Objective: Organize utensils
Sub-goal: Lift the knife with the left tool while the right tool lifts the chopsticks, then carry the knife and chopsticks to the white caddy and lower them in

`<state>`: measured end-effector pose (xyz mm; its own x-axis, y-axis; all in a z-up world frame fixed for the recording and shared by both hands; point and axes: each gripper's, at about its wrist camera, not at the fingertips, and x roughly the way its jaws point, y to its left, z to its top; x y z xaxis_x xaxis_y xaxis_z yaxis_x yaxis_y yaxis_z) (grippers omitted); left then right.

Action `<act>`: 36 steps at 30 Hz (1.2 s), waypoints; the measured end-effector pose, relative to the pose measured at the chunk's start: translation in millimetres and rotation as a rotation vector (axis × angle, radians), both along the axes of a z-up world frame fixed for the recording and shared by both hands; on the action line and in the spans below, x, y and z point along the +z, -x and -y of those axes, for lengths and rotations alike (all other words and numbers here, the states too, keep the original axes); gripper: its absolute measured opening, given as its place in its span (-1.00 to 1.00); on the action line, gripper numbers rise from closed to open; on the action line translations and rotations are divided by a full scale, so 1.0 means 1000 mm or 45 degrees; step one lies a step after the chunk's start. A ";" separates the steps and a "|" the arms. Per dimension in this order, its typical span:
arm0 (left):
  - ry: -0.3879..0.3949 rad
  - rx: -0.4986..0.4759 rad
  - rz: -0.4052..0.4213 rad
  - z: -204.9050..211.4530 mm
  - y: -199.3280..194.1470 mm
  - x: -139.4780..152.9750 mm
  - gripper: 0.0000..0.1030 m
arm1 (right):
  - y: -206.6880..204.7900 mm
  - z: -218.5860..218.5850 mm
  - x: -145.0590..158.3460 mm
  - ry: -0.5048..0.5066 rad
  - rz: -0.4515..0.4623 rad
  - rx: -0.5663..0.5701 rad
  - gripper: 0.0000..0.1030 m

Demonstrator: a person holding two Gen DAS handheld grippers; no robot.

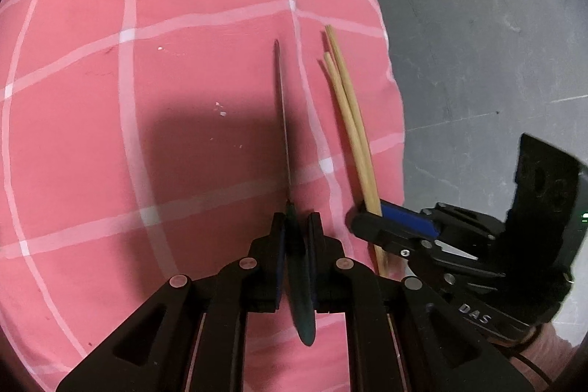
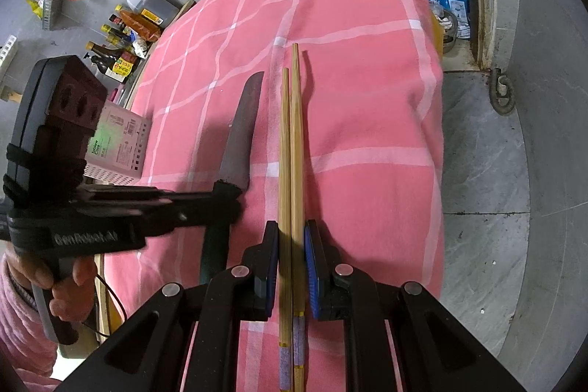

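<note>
Left gripper (image 1: 297,226) clamped on knife (image 1: 283,120) at the dark handle; blade runs straight ahead along the finger line, seen edge-on, tip out over the middle of the pink checked cloth (image 1: 110,98). Chopsticks (image 1: 349,120) just beside the knife on its right, roughly parallel, close to the cloth's right edge, butt ends pinched in the right gripper (image 1: 371,219). Cannot tell if blade touches cloth.

Right wrist view: right gripper (image 2: 291,245) closed on both chopsticks (image 2: 290,142), blue pads (image 2: 312,263) pressing either side; sticks point straight ahead toward the far edge, tips uneven. Knife (image 2: 242,135) lies left of them, flat of blade showing, long axis near parallel, tilting slightly toward the sticks at the tip. Left gripper (image 2: 224,204) comes in from the left, held by a hand (image 2: 70,285) in a pink sleeve. White perforated basket (image 2: 117,149) off the cloth's left edge, nearer the left hand, so the knife likely goes there first.
</note>
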<state>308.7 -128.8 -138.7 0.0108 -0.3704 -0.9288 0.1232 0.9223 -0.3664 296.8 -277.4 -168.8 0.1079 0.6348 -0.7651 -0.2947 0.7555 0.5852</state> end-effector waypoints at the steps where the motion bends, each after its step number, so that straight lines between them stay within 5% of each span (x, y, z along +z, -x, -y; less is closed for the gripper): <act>1: 0.001 0.007 0.003 0.000 0.000 0.000 -0.86 | 0.000 0.000 0.000 0.005 0.002 0.002 -0.74; 4: 0.055 0.055 -0.019 -0.007 -0.001 -0.002 -0.86 | 0.001 -0.002 0.001 0.018 0.007 0.000 -0.74; 7: 0.131 0.068 0.066 -0.014 0.004 0.011 -0.87 | 0.007 -0.005 0.008 -0.006 0.057 0.007 -0.75; 17: 0.247 0.199 0.620 -0.067 0.039 0.095 -0.87 | 0.009 -0.022 0.073 -0.126 0.405 -0.065 -0.75; 21: 0.187 0.346 0.862 -0.083 0.057 0.131 -0.87 | 0.007 -0.052 0.122 -0.306 0.637 -0.068 -0.75; 29: -0.035 0.671 1.332 -0.185 0.090 0.215 -0.87 | -0.009 -0.143 0.199 -0.675 0.938 -0.101 -0.75; 36: -0.103 0.724 1.523 -0.239 0.092 0.204 -0.87 | -0.016 -0.222 0.200 -0.806 1.033 -0.096 -0.75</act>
<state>216.9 110.1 65.5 0.9662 0.0136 -0.2573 -0.0788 0.9664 -0.2449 313.2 -55.6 31.4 0.4989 0.8662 0.0276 -0.7427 0.4110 0.5286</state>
